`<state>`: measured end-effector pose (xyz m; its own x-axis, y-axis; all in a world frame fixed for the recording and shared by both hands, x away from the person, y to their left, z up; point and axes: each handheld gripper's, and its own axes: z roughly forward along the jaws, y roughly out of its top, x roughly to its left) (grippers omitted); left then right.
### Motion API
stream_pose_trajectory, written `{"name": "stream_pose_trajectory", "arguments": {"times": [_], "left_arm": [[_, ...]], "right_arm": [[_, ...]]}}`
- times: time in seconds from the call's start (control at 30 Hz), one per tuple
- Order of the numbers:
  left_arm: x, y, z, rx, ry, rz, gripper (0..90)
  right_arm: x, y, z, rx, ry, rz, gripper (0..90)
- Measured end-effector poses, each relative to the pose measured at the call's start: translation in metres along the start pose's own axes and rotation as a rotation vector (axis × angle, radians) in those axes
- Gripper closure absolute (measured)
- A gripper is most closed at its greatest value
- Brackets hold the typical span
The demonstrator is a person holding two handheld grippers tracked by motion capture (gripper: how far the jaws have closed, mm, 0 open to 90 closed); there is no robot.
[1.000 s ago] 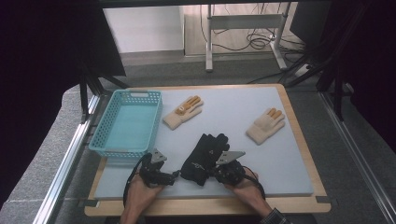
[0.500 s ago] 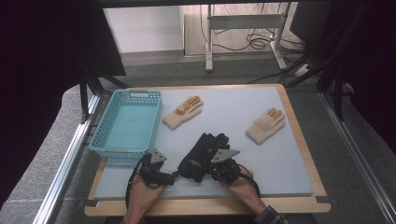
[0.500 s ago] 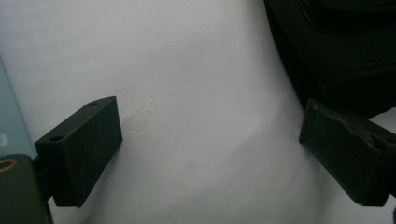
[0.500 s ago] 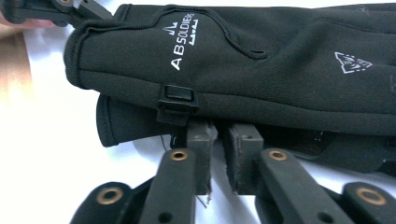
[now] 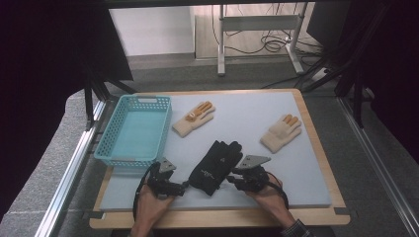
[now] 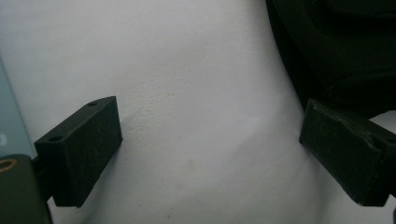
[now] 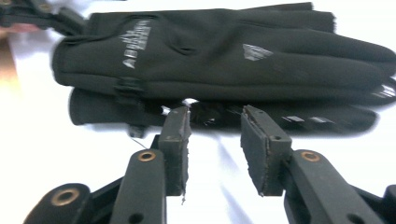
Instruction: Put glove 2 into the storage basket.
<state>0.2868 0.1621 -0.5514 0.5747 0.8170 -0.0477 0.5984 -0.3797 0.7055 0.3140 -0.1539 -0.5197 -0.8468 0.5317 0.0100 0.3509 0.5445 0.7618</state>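
Gloves first: the black pair (image 5: 216,167) lies stacked on the worktop (image 5: 316,187) between my hands, not yet in the blue basket (image 5: 132,133), which looks bare. My right gripper (image 7: 212,140) has just been opening its fingers, nothing between them, just short of the black pair. My left gripper (image 6: 210,154) stands spread beside it. Two cream gloves (image 5: 193,119) (image 5: 280,133) wait further back, so I judge most of the sorting remains.

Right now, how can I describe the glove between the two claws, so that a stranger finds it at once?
Look at the grey mat on the table, along its near edge. The black glove lies there, right of the blue basket. The two other gloves are cream with orange fingertips.
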Motion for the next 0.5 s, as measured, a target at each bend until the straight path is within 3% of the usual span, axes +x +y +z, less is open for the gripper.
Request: {"name": "stream_pose_trajectory", "arguments": {"times": [0.13,0.5], "left_arm": [[0.0,0.0,0.0,0.001,0.0,0.0,5.9],[0.0,0.0,0.0,0.0,-0.002,-0.001,5.9]], "right_arm": [[-0.016,-0.007,-0.015,-0.017,-0.049,0.046,53.3],[-0.047,-0.026,-0.04,-0.011,-0.152,0.116,37.9]]}}
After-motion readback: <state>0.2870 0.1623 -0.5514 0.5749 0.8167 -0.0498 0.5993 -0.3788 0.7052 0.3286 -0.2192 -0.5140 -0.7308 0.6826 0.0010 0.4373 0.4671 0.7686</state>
